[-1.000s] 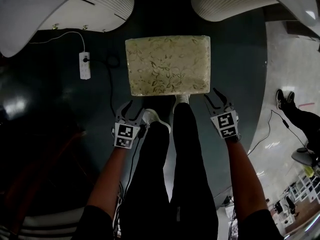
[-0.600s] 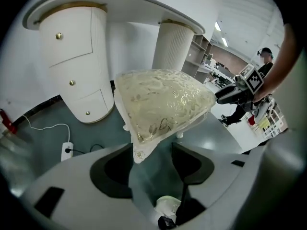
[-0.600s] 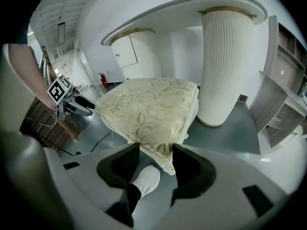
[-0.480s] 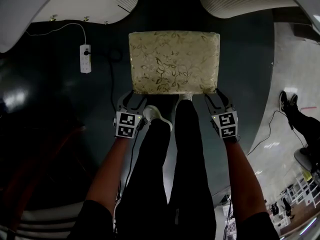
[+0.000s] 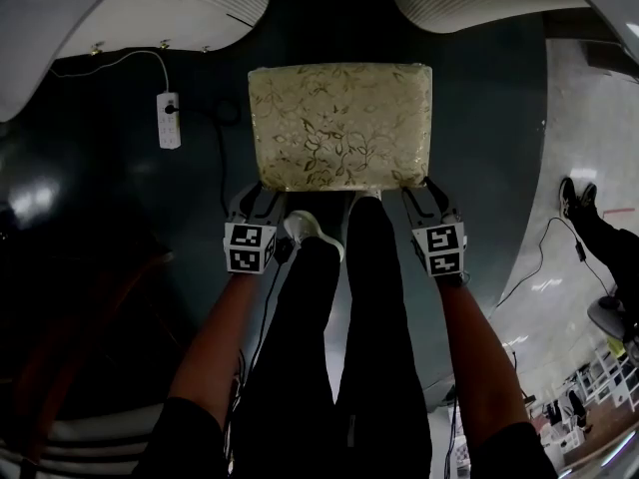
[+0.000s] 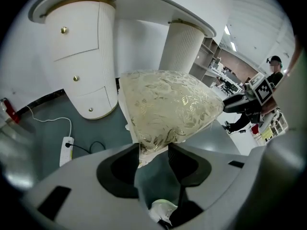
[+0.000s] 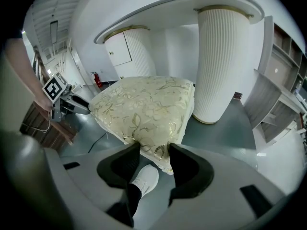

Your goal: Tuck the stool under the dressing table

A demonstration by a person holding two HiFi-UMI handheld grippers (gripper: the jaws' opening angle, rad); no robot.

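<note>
Gold-patterned stool (image 5: 339,123); L forearm (image 5: 222,342) & R forearm (image 5: 469,352) outstretched to near corners.

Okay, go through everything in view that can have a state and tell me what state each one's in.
stool: upright, in front of the dressing table, not yet tucked under.
dressing table: drawers shut.
power strip: one black plug in.
left gripper: jaws apart, just been closing; a near corner of the stool between them.
right gripper: jaws apart, just been opening; the other near corner between them.
</note>
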